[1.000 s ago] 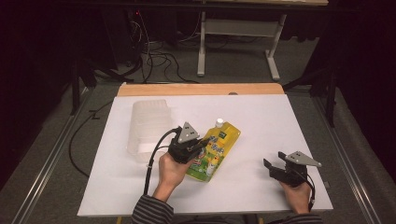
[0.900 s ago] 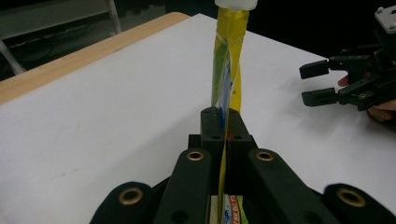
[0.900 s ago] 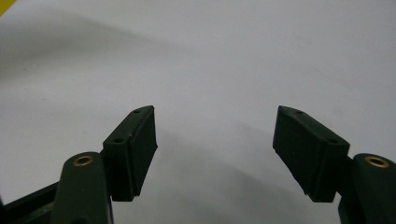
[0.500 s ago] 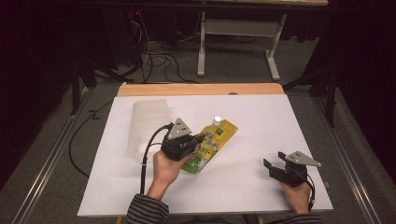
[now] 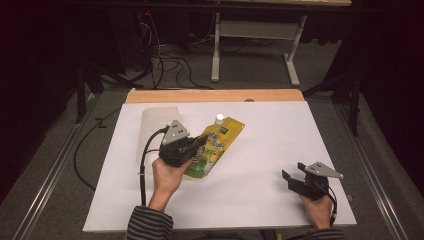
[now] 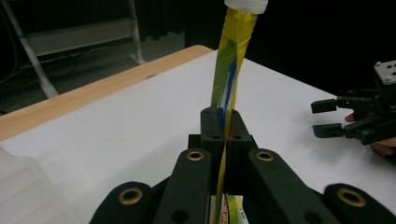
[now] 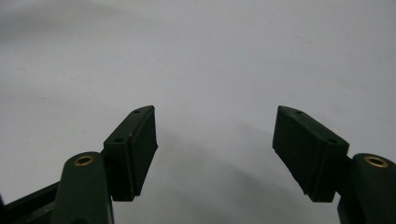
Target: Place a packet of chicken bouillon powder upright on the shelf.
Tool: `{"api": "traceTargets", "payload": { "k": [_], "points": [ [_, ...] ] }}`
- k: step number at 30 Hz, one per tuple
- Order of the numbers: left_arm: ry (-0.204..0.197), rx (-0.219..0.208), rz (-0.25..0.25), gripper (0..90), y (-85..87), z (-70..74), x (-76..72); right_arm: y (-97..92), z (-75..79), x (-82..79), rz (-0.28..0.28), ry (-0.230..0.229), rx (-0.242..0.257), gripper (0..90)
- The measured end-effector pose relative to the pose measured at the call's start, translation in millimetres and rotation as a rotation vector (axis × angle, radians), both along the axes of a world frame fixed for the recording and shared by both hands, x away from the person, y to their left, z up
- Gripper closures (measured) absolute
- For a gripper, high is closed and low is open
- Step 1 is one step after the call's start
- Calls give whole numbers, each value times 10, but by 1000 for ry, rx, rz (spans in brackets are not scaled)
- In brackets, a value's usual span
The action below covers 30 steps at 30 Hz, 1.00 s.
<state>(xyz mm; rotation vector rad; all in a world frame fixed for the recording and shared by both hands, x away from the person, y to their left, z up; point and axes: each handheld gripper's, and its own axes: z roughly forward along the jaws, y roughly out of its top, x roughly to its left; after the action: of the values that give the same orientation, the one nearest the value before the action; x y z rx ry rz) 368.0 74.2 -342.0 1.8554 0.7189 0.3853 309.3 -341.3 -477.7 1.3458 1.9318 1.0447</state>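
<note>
A yellow spouted pouch (image 5: 222,135) with a white cap (image 5: 219,118) is lifted off the white table (image 5: 280,135), left of centre. My left gripper (image 5: 200,146) is shut on its lower part. In the left gripper view the pouch (image 6: 229,70) stands edge-on, pinched between the pads of my left gripper (image 6: 224,119), and its cap (image 6: 246,4) reaches the top edge. My right gripper (image 5: 291,179) rests at the table's front right, open. Nothing lies between the wide-apart pads of my right gripper (image 7: 215,149), just white tabletop. The left gripper view also shows the right gripper (image 6: 325,119) open at far right.
A clear plastic container (image 5: 152,127) sits on the table just left of the left gripper. A wooden strip (image 5: 215,95) runs along the table's far edge. Beyond it are a dark floor, cables and a grey table frame (image 5: 255,30).
My left hand has carried the pouch to the left and upward, and the pouch now stands more on edge. The right hand has kept still.
</note>
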Motion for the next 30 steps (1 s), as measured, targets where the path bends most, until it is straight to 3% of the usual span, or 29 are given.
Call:
{"api": "traceTargets", "payload": {
  "k": [14,20,30],
  "points": [
    [-44,-14,94,899,329,159,36,2,0,-3,-2,-2,3,312],
    [-51,-41,141,899,476,198,62,-1,0,0,2,-3,1,312],
    [-78,-48,222,899,665,229,129,1,0,-1,-1,-2,2,312]
  ]
}}
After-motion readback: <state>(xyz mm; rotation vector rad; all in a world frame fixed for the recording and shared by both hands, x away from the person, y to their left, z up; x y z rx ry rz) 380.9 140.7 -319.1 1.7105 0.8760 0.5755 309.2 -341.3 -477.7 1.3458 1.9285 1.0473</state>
